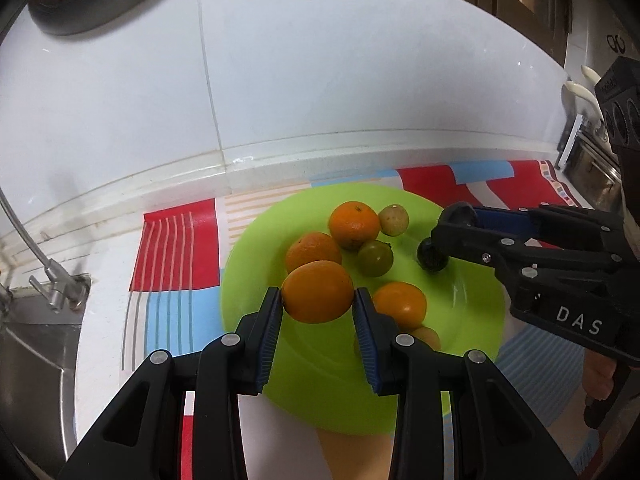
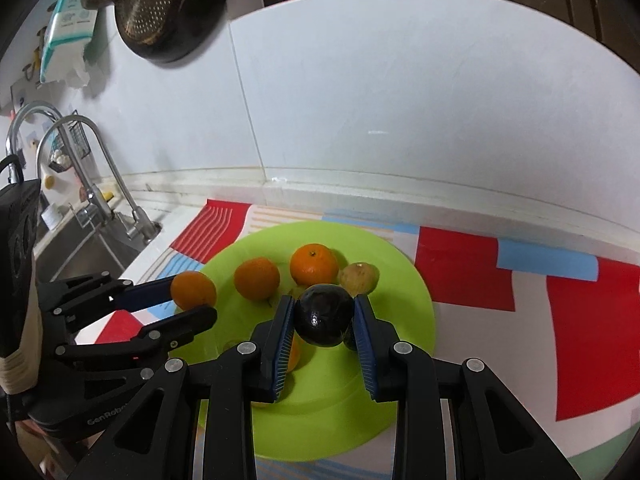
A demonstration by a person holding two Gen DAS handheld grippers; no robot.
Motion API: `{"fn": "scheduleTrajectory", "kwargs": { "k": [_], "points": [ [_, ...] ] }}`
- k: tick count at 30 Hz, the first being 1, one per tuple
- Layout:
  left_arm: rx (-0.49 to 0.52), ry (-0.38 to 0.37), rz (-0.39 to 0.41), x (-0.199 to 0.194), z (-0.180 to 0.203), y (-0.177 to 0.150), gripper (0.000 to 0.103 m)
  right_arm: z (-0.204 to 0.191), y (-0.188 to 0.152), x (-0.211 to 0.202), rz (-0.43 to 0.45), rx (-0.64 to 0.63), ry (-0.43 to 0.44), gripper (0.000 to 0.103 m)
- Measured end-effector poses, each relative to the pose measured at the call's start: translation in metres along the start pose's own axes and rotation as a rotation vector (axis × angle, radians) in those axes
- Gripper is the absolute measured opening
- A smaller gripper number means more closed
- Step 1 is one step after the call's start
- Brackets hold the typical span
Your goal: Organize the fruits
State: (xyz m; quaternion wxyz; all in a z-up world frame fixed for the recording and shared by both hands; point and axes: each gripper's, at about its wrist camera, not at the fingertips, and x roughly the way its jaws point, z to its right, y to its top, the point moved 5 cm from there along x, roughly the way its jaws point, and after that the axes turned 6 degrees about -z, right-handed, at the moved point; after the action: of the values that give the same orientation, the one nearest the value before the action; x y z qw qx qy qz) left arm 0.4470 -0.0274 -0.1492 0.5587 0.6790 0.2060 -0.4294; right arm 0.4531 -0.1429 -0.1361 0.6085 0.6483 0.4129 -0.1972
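Note:
A lime-green plate [image 1: 320, 392] [image 2: 400, 280] lies on a striped mat and holds several oranges and greenish fruits. My left gripper [image 1: 318, 300] [image 2: 192, 300] is shut on an orange [image 1: 318, 292] [image 2: 193, 291] above the plate's left side. My right gripper [image 2: 324, 316] [image 1: 434, 254] is shut on a dark round fruit [image 2: 324, 316] [image 1: 430, 258] above the plate's right side. Two oranges [image 1: 354, 224] [image 1: 312, 250], another orange [image 1: 400, 304] and two green fruits [image 1: 375, 258] [image 1: 394, 220] rest on the plate.
A red, blue and white striped mat [image 1: 176, 252] [image 2: 592, 340] covers the white counter. A steel sink with faucets [image 2: 100, 200] [image 1: 52, 280] is at the left. White tiled wall [image 1: 320, 80] is behind. A strainer and pan [image 2: 160, 8] hang above.

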Motion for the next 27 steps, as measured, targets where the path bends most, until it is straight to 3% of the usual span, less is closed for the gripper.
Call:
{"fn": "scheduleTrajectory", "kwargs": {
  "k": [6, 13, 22, 27],
  "points": [
    [0.006, -0.013, -0.026, 0.010, 0.000, 0.000, 0.036, -0.001, 0.000, 0.010, -0.021, -0.004, 0.010, 0.031],
    [0.022, 0.015, -0.010, 0.004, 0.001, 0.001, 0.043, -0.001, 0.000, 0.014, -0.033, 0.007, 0.011, 0.031],
    [-0.048, 0.050, 0.040, -0.035, 0.001, -0.003, 0.052, -0.004, -0.009, -0.019, 0.010, 0.010, -0.017, 0.032],
    [-0.077, 0.074, 0.094, -0.067, 0.006, -0.007, 0.063, -0.009, -0.015, -0.047, 0.043, 0.029, -0.018, 0.032]
  ]
}}
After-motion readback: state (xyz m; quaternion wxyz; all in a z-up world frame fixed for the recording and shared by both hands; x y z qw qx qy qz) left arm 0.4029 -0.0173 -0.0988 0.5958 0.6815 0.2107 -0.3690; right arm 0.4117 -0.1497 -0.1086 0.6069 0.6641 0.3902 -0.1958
